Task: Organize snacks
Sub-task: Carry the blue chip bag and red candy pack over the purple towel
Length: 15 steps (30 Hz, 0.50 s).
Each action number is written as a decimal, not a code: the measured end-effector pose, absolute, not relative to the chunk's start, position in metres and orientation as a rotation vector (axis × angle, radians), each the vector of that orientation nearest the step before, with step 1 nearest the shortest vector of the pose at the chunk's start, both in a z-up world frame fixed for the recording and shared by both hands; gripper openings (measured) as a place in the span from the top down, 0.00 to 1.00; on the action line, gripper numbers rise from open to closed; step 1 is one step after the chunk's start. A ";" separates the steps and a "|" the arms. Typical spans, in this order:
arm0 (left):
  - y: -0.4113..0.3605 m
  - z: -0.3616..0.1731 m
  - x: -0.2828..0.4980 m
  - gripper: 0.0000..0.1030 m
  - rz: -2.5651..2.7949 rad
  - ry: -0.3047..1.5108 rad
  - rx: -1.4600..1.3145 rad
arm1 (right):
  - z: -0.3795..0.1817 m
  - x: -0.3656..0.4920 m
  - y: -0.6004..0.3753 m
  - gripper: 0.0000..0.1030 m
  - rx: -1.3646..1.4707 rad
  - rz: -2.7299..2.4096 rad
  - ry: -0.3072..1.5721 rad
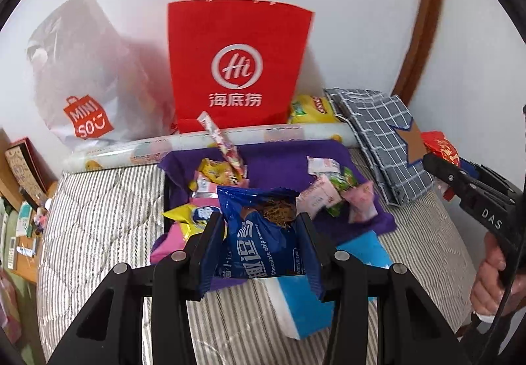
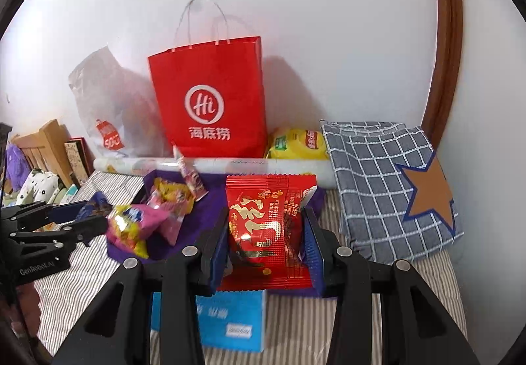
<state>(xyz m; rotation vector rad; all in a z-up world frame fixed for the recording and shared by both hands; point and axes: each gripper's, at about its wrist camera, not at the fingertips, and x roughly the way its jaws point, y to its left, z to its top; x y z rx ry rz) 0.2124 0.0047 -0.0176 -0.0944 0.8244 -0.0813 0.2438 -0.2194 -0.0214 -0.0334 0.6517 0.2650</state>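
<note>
In the left wrist view, the left gripper (image 1: pixel 259 235) at lower centre is clenched on a blue cookie packet (image 1: pixel 263 233), held above the purple cloth (image 1: pixel 289 164); it looks light, crinkly and slippery, its contents brittle, so pinching the sides suits it. In the right wrist view, the right gripper (image 2: pixel 266 233) at centre grasps a red snack packet (image 2: pixel 268 227), likewise light and soft-walled.

A paper bag (image 2: pixel 210 102) stands against the wall behind a roll (image 2: pixel 213 166); before the roll, snack packets (image 1: pixel 323 187) lie on a cloth (image 1: pixel 279 161) spread on the bed (image 1: pixel 105 210), a folded checked fabric (image 2: pixel 378 174) to their right.
</note>
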 end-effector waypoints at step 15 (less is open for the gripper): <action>0.024 -0.049 0.268 0.58 -0.091 0.884 -0.122 | -0.071 0.350 -0.212 0.60 0.003 0.306 0.792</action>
